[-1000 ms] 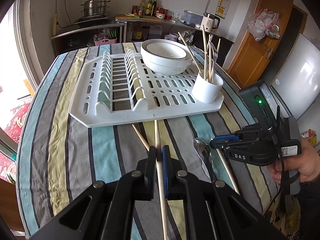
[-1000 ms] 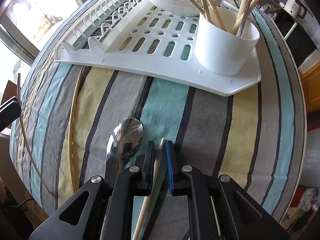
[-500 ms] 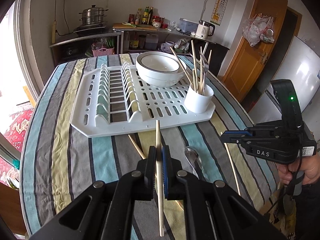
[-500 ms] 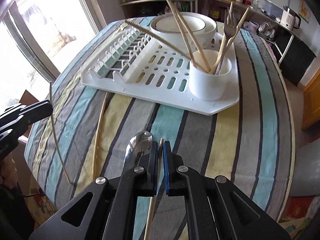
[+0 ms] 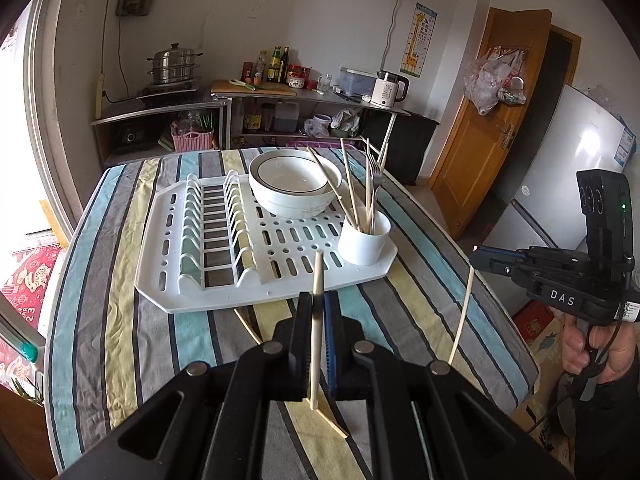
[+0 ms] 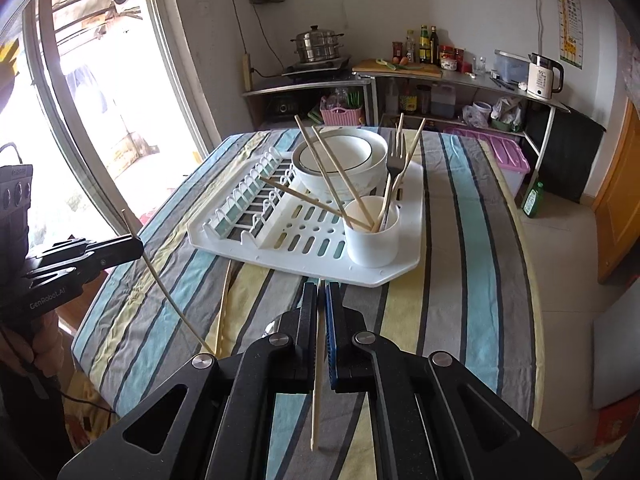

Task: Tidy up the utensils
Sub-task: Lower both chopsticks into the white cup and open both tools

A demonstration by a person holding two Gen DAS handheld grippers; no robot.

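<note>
My left gripper [image 5: 316, 312] is shut on a wooden chopstick [image 5: 317, 280], held above the striped table. My right gripper [image 6: 320, 300] is shut on another chopstick [image 6: 317, 380], also lifted; it shows in the left wrist view [image 5: 462, 316] hanging from the right gripper [image 5: 486, 258]. A white utensil cup [image 5: 364, 238] with several chopsticks and a fork stands at the near right corner of the white drying rack [image 5: 208, 292]. One more chopstick [image 6: 223, 304] lies on the table before the rack. A spoon [image 6: 270, 326] is mostly hidden behind my right gripper.
A white bowl [image 5: 294, 184] sits on the rack behind the cup. The table edge [image 5: 496, 304] drops off to the right. Kitchen shelves [image 5: 168, 112], a fridge [image 5: 572, 152] and a door [image 5: 480, 128] stand beyond the table.
Both grippers have risen well above the table, each lifting its chopstick clear of the cloth. The view has pulled back from the rack.
</note>
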